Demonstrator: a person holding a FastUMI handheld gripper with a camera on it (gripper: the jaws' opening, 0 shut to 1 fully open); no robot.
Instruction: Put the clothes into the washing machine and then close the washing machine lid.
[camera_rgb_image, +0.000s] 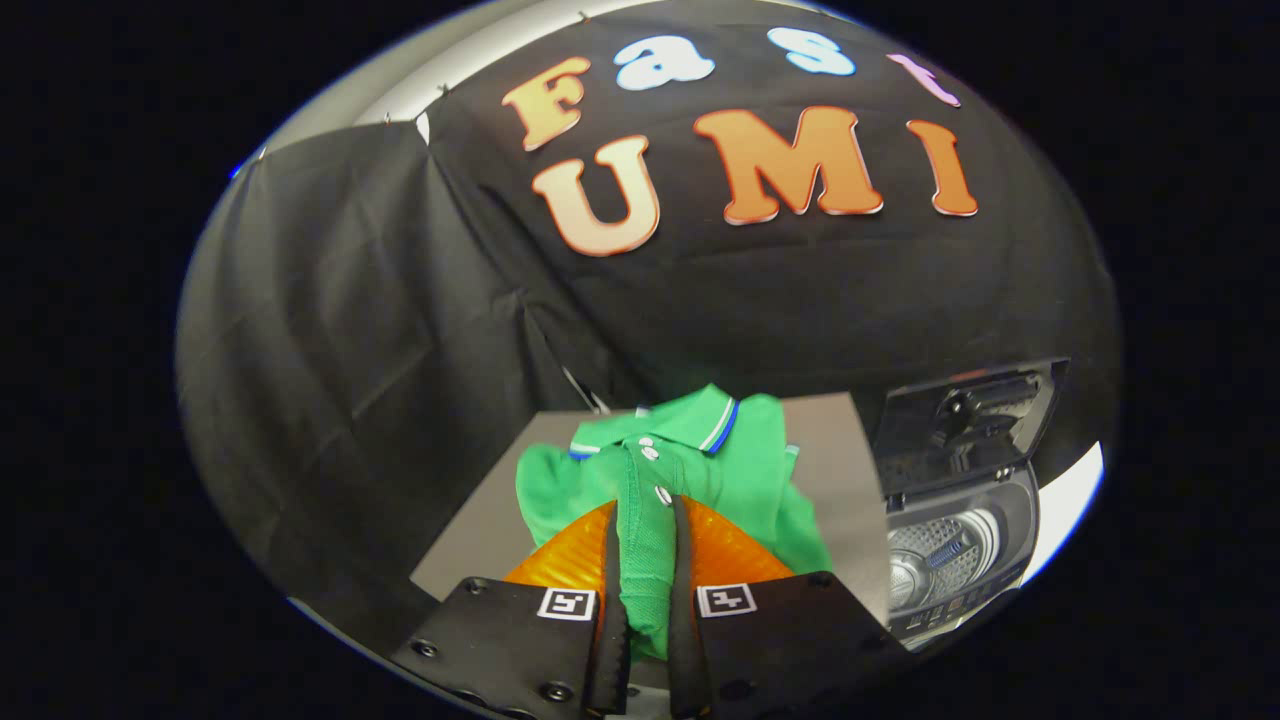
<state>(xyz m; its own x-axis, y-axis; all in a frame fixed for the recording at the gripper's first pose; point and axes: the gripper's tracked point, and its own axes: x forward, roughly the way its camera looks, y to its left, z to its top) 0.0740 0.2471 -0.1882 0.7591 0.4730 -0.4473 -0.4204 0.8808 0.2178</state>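
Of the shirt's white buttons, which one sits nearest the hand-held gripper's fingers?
The lowest button on the green polo shirt, just beyond the hand-held gripper, which pinches the placket; the others sit higher, near the collar.

washer (955, 560) open, raised lid (965, 420) behind drum

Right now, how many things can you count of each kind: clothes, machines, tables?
Clothes: 1, a green polo shirt, pinched between the gripper fingers.
Machines: 1, a washing machine with its lid up.
Tables: 1, a grey table under the shirt.
Total: 3
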